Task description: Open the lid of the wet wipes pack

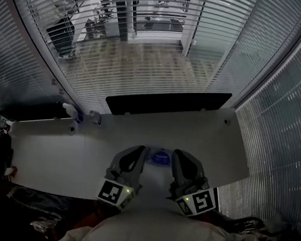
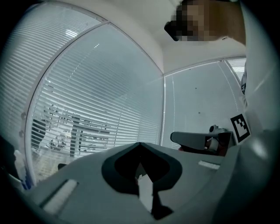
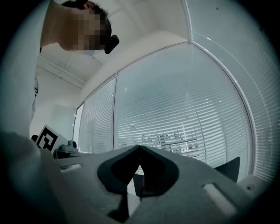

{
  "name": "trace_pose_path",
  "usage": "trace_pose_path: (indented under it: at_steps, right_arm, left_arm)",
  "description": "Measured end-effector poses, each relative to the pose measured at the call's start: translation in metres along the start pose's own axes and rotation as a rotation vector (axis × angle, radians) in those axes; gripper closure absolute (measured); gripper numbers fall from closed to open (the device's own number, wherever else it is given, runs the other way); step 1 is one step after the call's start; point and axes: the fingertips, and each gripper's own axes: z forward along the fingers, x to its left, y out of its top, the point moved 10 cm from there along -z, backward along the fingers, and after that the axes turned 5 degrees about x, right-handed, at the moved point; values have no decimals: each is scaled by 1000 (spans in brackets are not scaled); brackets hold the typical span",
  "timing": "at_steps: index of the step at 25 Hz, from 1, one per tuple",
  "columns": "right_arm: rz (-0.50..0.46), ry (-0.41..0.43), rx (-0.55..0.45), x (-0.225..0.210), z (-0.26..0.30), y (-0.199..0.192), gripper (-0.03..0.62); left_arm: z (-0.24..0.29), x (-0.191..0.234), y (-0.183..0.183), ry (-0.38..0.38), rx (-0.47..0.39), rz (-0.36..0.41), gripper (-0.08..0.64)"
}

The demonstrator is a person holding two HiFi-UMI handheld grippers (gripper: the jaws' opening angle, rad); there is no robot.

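White tabletop (image 1: pixel 57 156) before window blinds (image 1: pixel 145 64) carries one wet wipes pack (image 1: pixel 161 157), lower centre, between two tools: left tool (image 1: pixel 138 150) and right tool (image 1: pixel 179 154), each with jaws together, empty.

pack (image 1: pixel 160 158) on table (image 1: pixel 57 156), monitor (image 1: pixel 168 103) behind — far edge

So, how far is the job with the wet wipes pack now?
Nothing looks done yet. Both the left tool and the right tool are shut and empty, held level over the table's near edge. Between them lies a small blue thing, probably the pack; its lid is too small to judge. Reaching it and lifting the lid are left.
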Motion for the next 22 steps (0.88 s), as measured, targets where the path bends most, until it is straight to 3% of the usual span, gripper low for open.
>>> trace_pose_path:
  at_steps: [11, 19, 22]
  right_arm:
    - [-47, 44, 56, -20, 3, -5, 592]
    - [-126, 75, 161, -26, 13, -34, 592]
    - [-102, 92, 197, -27, 22, -46, 592]
  left_arm:
    - [17, 1, -11, 26, 65, 1, 557]
    - [16, 20, -45, 61, 140, -38, 557]
    - [19, 25, -65, 61, 184, -53, 557]
